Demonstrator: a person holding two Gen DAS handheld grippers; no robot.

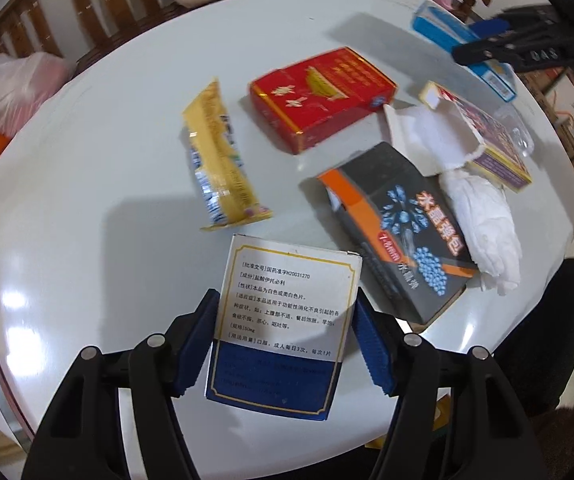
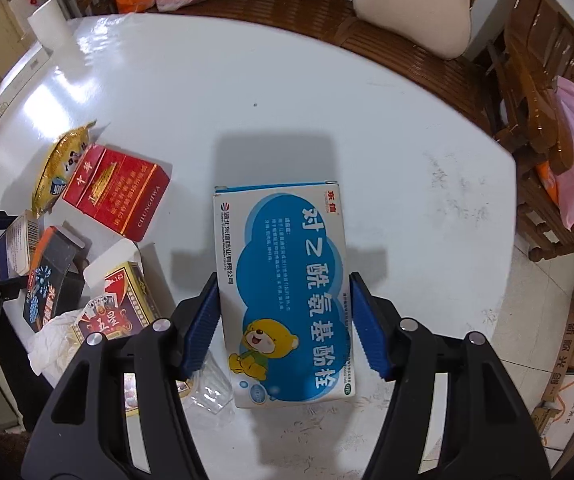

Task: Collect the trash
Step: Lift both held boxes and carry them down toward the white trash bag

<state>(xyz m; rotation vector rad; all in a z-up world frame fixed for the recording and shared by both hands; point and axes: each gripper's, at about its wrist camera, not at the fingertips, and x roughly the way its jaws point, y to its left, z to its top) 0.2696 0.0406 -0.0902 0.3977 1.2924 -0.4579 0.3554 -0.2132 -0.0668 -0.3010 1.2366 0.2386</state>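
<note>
Table: glossy white, smooth. Red carton: glossy card with foil trim. Yellow wrapper: shiny crinkled plastic. Tissue: matt crumpled paper. Bench: varnished wood. Tool pads: ribbed blue rubber.

"CHUNGHWA" on red carton, "对乙酰氨基酚栓" on blue-and-white box, "7-8mm" on grey box

Home dining area, white table, wooden chairs, cushion
</note>
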